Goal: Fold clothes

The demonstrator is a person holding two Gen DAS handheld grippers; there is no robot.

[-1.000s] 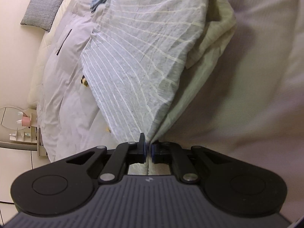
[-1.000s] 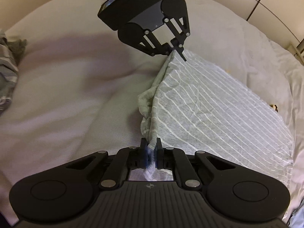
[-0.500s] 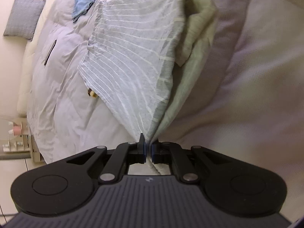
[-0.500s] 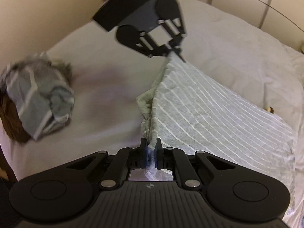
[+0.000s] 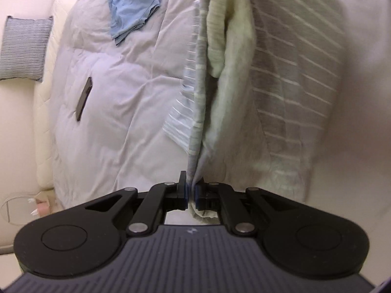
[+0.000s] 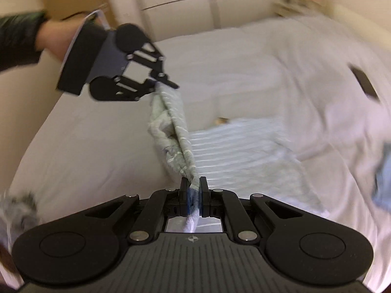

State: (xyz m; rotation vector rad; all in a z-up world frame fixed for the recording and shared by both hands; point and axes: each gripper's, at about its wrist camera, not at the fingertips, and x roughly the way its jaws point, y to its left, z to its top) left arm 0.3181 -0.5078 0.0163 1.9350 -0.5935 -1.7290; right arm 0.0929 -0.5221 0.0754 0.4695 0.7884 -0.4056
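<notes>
Between two clamping grippers, left gripper and right gripper, striped shirt bunched taut.

We can read no words, numbers or brand names in either view. The only sign we find is a small pale emblem moulded into the ribbed grey body of each hand-held gripper, just behind the finger linkage: one on the left hand-held gripper in the left wrist view and one on the right hand-held gripper in the right wrist view. It looks like a tiny lightning-like or cross-shaped mark, too small for us to make out any letters in it.
</notes>
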